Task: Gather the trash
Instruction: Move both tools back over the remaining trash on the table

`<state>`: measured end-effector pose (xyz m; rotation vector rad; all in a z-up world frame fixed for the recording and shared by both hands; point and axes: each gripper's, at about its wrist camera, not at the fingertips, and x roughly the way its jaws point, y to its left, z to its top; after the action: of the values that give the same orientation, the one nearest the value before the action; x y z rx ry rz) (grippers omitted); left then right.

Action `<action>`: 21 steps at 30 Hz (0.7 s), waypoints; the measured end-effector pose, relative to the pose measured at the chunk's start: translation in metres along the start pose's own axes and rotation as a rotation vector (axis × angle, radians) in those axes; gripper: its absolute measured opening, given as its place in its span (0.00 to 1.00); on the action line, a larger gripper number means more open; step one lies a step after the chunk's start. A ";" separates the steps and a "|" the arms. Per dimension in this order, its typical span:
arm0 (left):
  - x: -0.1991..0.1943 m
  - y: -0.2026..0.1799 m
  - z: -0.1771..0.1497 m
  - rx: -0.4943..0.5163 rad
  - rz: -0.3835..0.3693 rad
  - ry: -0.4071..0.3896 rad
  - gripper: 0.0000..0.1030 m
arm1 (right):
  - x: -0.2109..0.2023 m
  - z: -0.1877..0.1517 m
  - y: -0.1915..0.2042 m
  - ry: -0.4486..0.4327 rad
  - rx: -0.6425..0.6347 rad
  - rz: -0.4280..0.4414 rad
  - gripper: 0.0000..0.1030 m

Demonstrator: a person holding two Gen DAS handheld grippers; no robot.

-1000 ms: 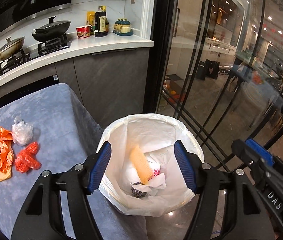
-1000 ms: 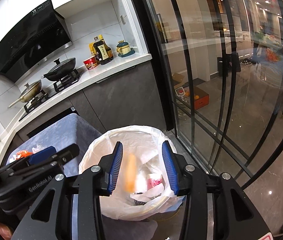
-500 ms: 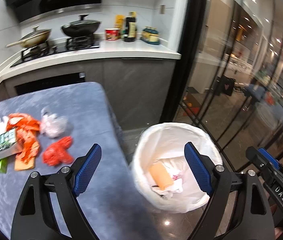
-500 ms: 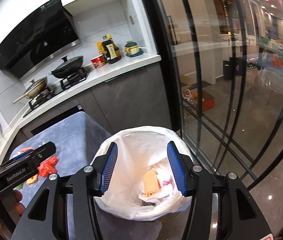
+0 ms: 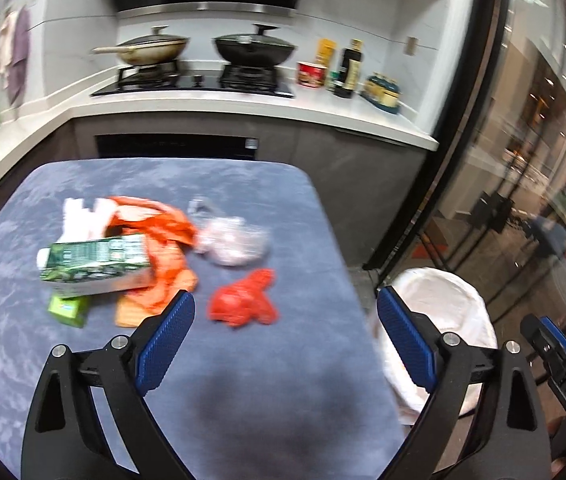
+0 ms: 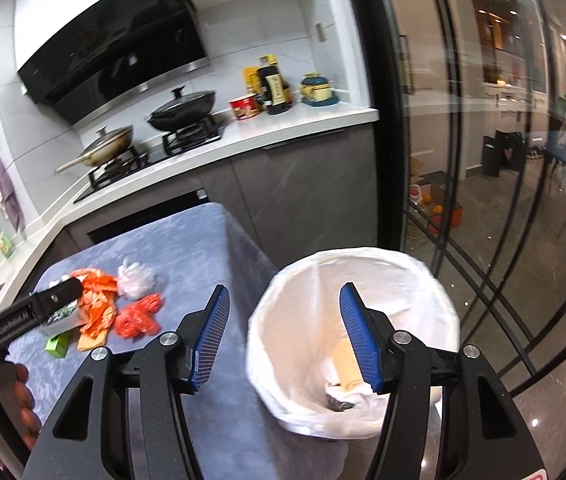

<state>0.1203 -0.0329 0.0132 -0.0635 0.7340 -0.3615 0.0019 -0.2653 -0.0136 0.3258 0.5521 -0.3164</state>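
My left gripper (image 5: 285,304) hangs over the blue-grey table cloth (image 5: 243,400), its jaws opening wide with nothing between them. Just beyond its fingertips lies a crumpled red bag (image 5: 245,306). Farther left are a green carton (image 5: 95,268), an orange wrapper (image 5: 163,240), a clear plastic bag (image 5: 235,240) and a small green box (image 5: 67,310). My right gripper (image 6: 285,300) is held at the near left rim of the white-lined bin (image 6: 363,260), jaws opening and empty. A tan piece (image 6: 343,360) and crumpled scraps lie inside the bin.
The bin (image 5: 443,308) stands on the floor off the table's right edge, beside dark glass sliding doors (image 6: 483,160). Behind the table runs a counter (image 5: 243,108) with two pans, bottles and a red cup. A hand (image 6: 23,400) holds the left gripper's handle.
The left gripper swung from above the bin leftward over the table, and its jaws widened. The right gripper drifted left too and opened further. The tan piece dropped into the bin.
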 end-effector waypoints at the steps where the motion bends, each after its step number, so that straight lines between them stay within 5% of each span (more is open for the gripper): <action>1: -0.001 0.008 0.001 -0.009 0.008 -0.001 0.86 | 0.003 -0.001 0.009 0.006 -0.009 0.009 0.54; 13: 0.004 0.130 0.029 -0.096 0.131 0.024 0.86 | 0.043 -0.012 0.110 0.067 -0.109 0.102 0.55; 21: 0.039 0.190 0.040 -0.130 0.099 0.115 0.89 | 0.077 -0.014 0.160 0.105 -0.139 0.124 0.55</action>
<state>0.2306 0.1284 -0.0172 -0.1294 0.8707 -0.2243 0.1171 -0.1314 -0.0334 0.2420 0.6504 -0.1410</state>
